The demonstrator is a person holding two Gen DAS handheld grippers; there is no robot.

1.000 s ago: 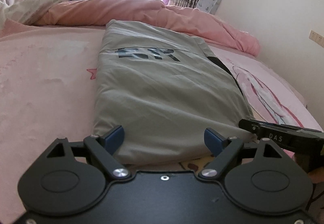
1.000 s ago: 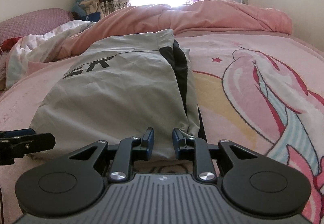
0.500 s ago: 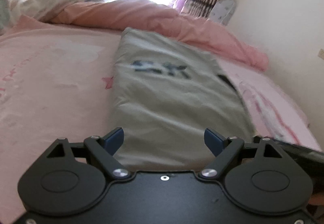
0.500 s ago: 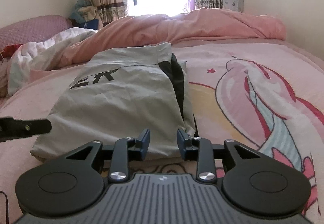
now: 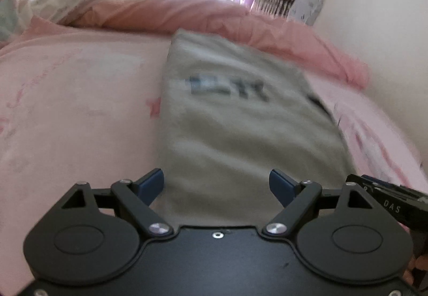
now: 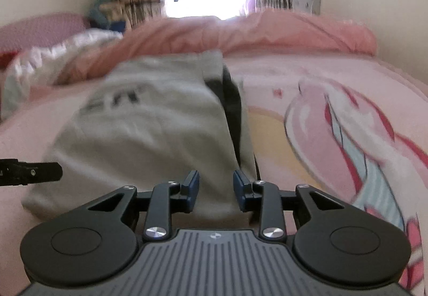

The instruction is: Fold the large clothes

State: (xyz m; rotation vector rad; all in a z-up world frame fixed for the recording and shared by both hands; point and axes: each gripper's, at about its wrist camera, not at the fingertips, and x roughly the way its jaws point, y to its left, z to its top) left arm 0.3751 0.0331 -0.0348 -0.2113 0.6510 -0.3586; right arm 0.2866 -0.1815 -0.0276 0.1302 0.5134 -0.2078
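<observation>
Filling the room, the pink bed (image 6: 334, 76) offers bare sheet on both sides of the work, with a rumpled quilt (image 5: 203, 15) heaped along the far end. The folded grey garment (image 5: 240, 135) lies as a long strip running straight away from both tools, its near hem just ahead of the jaws and its far end touching the quilt. The left gripper (image 5: 216, 185) stands wide open, holding nothing, over the hem's left half. The right gripper (image 6: 216, 189), jaws having just been opening and now moderately parted on nothing, faces the right corner beside the dark side stripe (both views are blurred). Both hands seem equally near; folding hem toward quilt looks unobstructed.
</observation>
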